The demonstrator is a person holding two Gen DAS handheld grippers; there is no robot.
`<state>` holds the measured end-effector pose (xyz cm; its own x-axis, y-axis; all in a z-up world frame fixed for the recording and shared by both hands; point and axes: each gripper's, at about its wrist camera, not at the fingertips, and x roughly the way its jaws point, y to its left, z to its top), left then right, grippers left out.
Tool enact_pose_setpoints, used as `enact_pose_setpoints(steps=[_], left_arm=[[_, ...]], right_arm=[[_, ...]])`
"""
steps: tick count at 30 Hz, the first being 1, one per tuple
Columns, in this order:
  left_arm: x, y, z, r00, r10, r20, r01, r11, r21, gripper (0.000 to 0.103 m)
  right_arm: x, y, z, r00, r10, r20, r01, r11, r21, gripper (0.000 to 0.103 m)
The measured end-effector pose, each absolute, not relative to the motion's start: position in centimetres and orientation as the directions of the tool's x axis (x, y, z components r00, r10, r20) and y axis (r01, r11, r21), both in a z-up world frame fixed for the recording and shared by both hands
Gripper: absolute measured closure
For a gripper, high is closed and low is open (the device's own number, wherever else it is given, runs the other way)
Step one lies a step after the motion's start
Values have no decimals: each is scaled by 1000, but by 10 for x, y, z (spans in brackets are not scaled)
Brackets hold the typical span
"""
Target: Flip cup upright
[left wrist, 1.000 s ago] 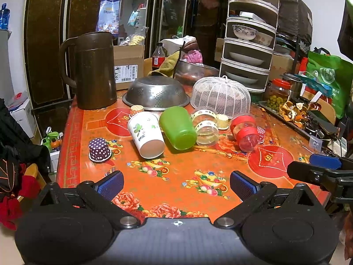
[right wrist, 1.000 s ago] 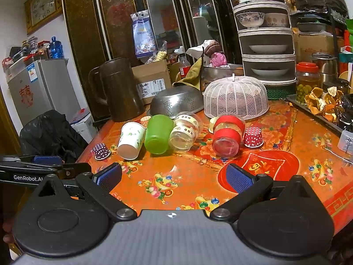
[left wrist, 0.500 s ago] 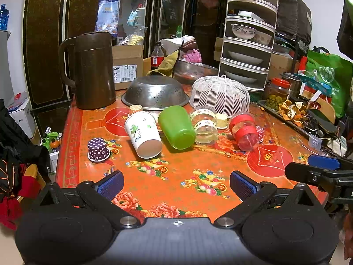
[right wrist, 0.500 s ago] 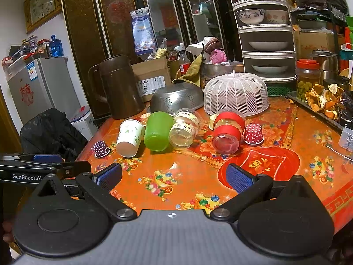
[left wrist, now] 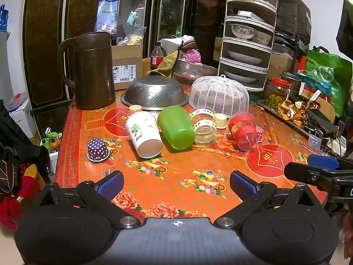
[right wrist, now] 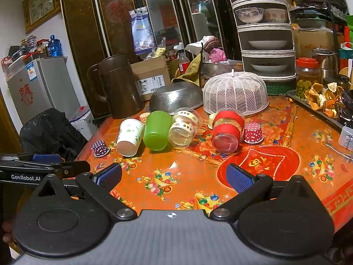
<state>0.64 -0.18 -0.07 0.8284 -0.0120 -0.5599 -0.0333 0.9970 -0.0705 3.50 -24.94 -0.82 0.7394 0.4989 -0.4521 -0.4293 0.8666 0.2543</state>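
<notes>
both the left claw point(left wrist: 175, 182) and right claw point(right wrist: 174, 176) gape wide and empty near the bench point(left wrist: 176, 176), the white cup point(left wrist: 143, 137) lies sideways mid-bench, and only the right view shows the fridge point(right wrist: 42, 88).

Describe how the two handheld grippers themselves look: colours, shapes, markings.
Both the left gripper and the right gripper share a matte black body with two round discs, angled black finger arms on silver pivot screws, and textured blue fingertip pads. A white crosshair mark sits on the centre. The left one's side reads "GenRobot.AI" in white.
</notes>
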Motion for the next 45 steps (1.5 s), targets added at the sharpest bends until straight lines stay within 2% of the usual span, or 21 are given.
enact_pose_setpoints(steps=[45], left_arm=[[6, -7, -2, 827, -16, -561, -29, 997, -71, 0]], right_arm=[[41, -246, -9, 729, 493, -475, -423, 870, 254, 1]])
